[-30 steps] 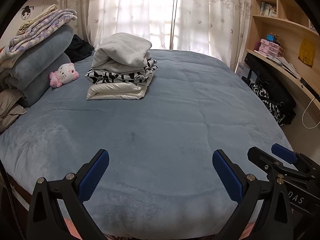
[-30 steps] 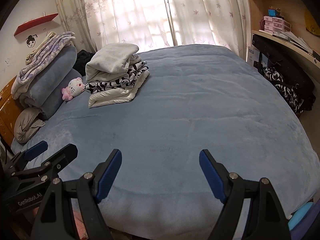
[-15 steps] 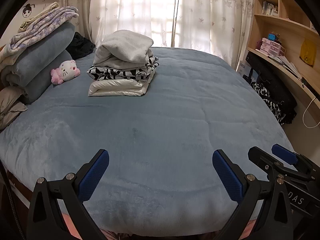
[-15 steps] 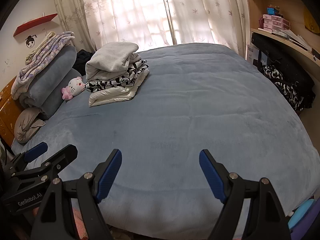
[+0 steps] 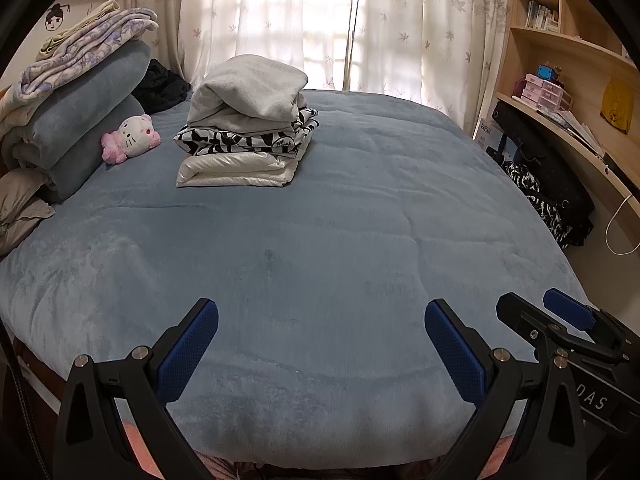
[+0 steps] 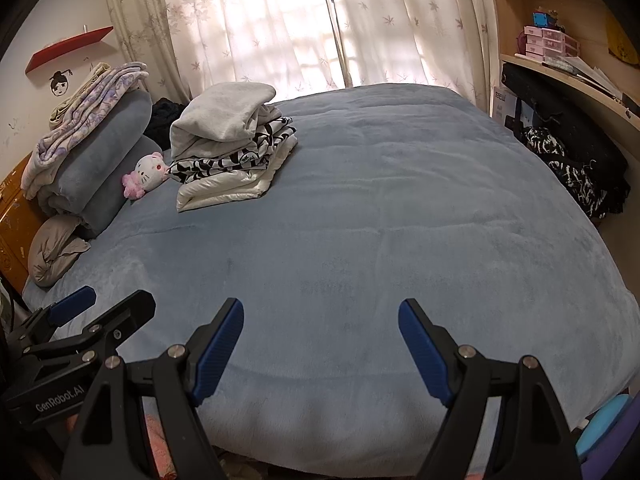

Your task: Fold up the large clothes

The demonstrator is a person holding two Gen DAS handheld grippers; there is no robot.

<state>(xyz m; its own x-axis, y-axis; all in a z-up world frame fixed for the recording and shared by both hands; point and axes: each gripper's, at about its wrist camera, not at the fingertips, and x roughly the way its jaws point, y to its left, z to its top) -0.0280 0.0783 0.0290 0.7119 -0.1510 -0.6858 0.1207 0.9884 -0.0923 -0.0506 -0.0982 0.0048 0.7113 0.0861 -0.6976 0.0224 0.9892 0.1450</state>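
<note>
A stack of folded clothes (image 5: pixel 244 132) sits at the far left of the blue bedspread (image 5: pixel 320 240): a grey garment on top, a black-and-white patterned one under it, a white one at the bottom. The same stack of folded clothes (image 6: pixel 232 148) shows in the right wrist view. My left gripper (image 5: pixel 320 320) hovers open over the bed's near edge, nothing between its blue pads. My right gripper (image 6: pixel 320 316) stands open beside it, also empty. Each gripper shows at the edge of the other's view.
Rolled blue blankets (image 5: pixel 76 128) with patterned bedding on top line the left side, beside a pink-and-white plush toy (image 5: pixel 130 138). A dark heap of clothes (image 5: pixel 548 196) hangs off the desk at the right. Curtains (image 5: pixel 320 24) cover the window behind the bed.
Both views shifted slightly, with the bed's near edge and the floor strip below it showing more now. Both grippers stay open and nothing on the bed has moved.
</note>
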